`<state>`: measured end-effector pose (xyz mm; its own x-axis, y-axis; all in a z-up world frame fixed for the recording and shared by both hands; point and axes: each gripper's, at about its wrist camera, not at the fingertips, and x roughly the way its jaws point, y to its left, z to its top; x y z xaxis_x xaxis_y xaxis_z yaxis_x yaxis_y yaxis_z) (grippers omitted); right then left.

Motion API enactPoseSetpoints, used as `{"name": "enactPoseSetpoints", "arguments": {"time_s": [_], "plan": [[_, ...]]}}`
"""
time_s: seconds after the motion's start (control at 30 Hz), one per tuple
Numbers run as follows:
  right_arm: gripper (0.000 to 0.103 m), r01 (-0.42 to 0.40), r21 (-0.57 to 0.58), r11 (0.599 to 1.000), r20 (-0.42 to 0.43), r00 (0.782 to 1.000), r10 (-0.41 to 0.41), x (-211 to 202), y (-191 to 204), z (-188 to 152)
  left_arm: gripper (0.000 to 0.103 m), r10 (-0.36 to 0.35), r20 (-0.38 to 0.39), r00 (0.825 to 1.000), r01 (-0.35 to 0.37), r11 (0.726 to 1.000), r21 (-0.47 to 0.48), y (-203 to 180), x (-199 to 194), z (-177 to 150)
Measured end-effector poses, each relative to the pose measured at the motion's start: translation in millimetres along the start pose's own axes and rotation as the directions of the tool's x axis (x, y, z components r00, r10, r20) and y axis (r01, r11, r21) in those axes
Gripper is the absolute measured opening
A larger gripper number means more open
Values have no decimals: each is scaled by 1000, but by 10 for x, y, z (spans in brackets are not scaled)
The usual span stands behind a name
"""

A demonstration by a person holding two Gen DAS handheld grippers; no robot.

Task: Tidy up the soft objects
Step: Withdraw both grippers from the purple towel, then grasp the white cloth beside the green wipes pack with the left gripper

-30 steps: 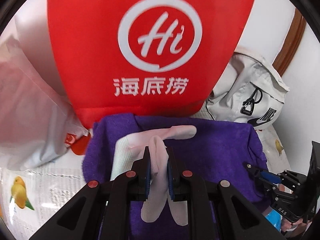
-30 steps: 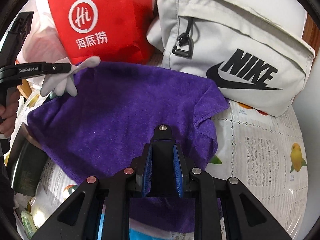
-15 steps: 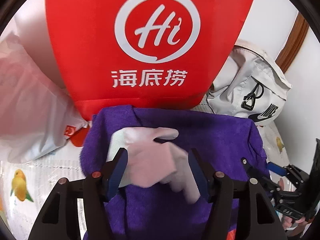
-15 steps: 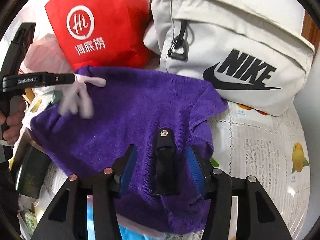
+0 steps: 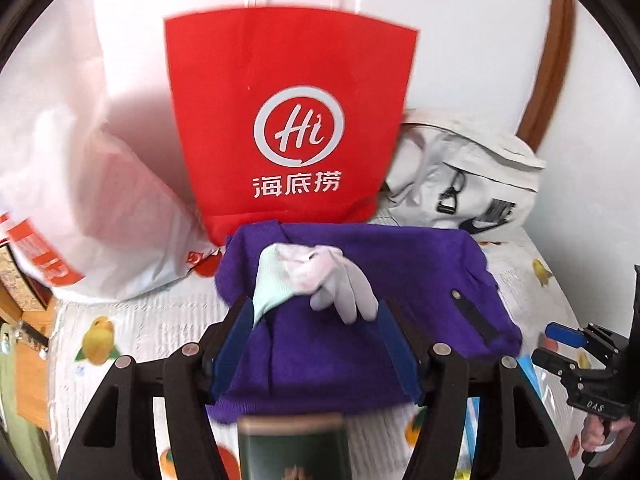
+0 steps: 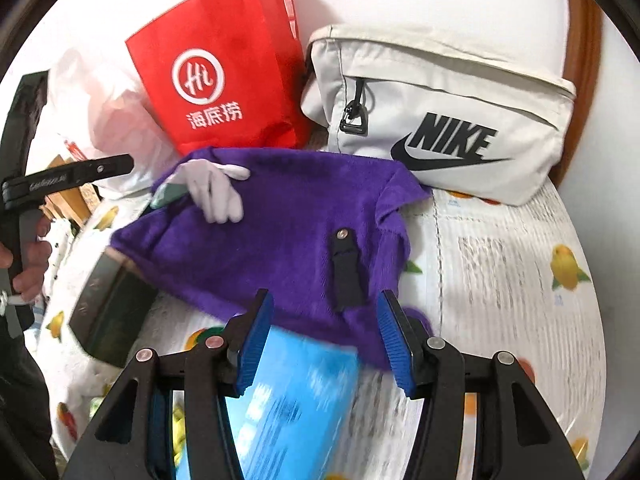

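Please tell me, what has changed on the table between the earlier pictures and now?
The left tongs opened and let go of the white glove, which now lies on the purple towel. The right tongs opened and released the black strap, also left on the towel. Both tongs pulled back and up. The red bag, the Nike bag and the towel stayed in place.
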<state>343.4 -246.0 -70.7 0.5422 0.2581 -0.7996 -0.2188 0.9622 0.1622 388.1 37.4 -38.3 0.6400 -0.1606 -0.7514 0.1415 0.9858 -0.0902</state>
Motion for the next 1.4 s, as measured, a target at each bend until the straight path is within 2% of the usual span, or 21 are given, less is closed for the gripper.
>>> {"name": "enactPoseSetpoints", "arguments": {"time_s": [0.17,0.23,0.3,0.4,0.63,0.87,1.03,1.2,1.23,1.33,1.4], "plan": [[54,-12,-5,1000,19,1000,12,-304,113,-241,62,-11,-20,1000,10,999,-46,-40,-363,-312],[56,-10,-12,1000,28,1000,10,-431,180,-341,62,-9,-30,1000,7,998,-67,-22,-483,-476],[62,-3,-21,1000,44,999,4,-555,234,-458,62,-4,-43,999,0,996,-85,10,-606,-664],[62,-15,-30,999,62,998,17,-709,296,-633,62,17,-52,999,-22,994,-105,73,-772,-982],[63,-38,-31,999,66,997,40,-917,404,-1011,62,37,-112,993,-55,985,-163,231,-842,-1699],[63,-21,-54,998,44,999,24,-982,491,-1305,62,91,-169,981,-116,983,-142,260,-684,-2209],[63,-11,-45,999,19,1000,12,-958,494,-1497,62,75,-160,984,-96,987,-128,265,-636,-2476],[63,-2,-53,999,-3,1000,2,-890,521,-1645,62,152,-105,983,-156,987,-36,144,-637,-2593],[63,-3,-57,998,-8,1000,2,-876,535,-1668,56,150,-93,984,-154,987,-35,138,-645,-2596],[63,-9,-79,997,-10,1000,8,-845,591,-1710,22,138,-68,988,-142,989,-49,175,-668,-2578],[63,-13,-97,995,-10,1000,12,-820,643,-1720,22,109,-60,992,-113,991,-71,224,-664,-2559]]}}
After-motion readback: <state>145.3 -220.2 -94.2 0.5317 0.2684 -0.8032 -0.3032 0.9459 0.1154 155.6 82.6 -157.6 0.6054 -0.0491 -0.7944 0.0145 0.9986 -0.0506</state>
